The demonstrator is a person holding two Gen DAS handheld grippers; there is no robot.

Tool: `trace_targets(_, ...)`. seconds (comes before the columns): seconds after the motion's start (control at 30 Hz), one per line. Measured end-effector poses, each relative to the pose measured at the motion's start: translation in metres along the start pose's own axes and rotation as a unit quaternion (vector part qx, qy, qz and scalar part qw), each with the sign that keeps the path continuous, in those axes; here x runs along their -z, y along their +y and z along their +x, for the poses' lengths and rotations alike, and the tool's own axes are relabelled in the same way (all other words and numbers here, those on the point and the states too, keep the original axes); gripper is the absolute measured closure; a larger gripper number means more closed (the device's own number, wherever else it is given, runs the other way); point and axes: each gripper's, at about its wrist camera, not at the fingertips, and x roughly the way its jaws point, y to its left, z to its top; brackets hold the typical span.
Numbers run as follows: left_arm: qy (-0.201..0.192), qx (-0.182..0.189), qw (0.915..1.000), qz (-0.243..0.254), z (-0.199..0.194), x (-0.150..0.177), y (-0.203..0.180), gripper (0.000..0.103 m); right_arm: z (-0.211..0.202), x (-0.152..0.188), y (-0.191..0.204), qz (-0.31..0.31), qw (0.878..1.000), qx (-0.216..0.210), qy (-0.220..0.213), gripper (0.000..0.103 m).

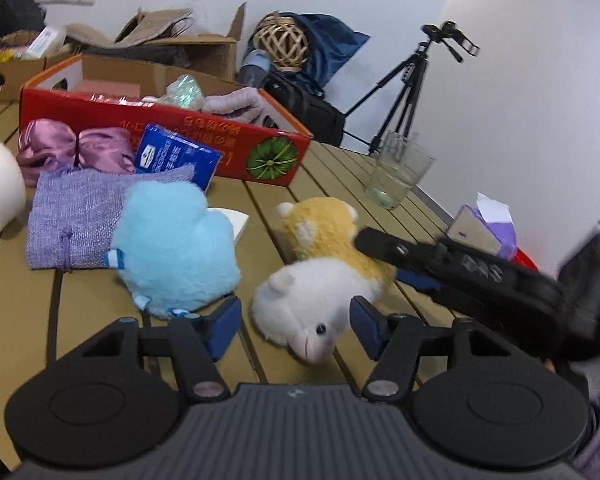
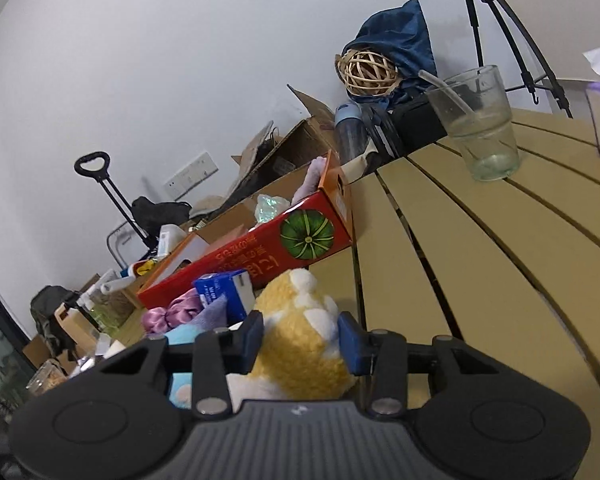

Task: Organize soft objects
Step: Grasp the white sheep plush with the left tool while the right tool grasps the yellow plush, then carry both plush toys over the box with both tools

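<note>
A white-and-yellow plush animal (image 1: 320,280) lies on its side beside a blue plush (image 1: 176,248).

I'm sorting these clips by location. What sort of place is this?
Probably a spare room or office used for recording, not a lived-in home: a slatted table against bare white walls, a camera tripod in the corner, and open cardboard boxes and bags piled along the wall.
</note>
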Motion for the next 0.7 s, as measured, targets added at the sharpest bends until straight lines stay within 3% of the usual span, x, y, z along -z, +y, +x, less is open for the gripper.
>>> trace_targets(0.13,0.010,0.014,0.9995,-0.026,0.011,0.001,-0.001,0.043,-0.002,0.001,-0.004,0.003,1.000,-0.007,-0.001,0.064)
trace_targets(0.47,0.009,0.013,0.9995,-0.028,0.015,0.004,-0.007,0.047,-0.012,0.000,-0.003,-0.002,1.000,-0.010,-0.002,0.066)
trace_targets(0.7,-0.041,0.035,0.9982,-0.024,-0.008,-0.014,-0.016,0.047,-0.039,-0.012,0.010,-0.010,0.998,-0.031,-0.045,0.067)
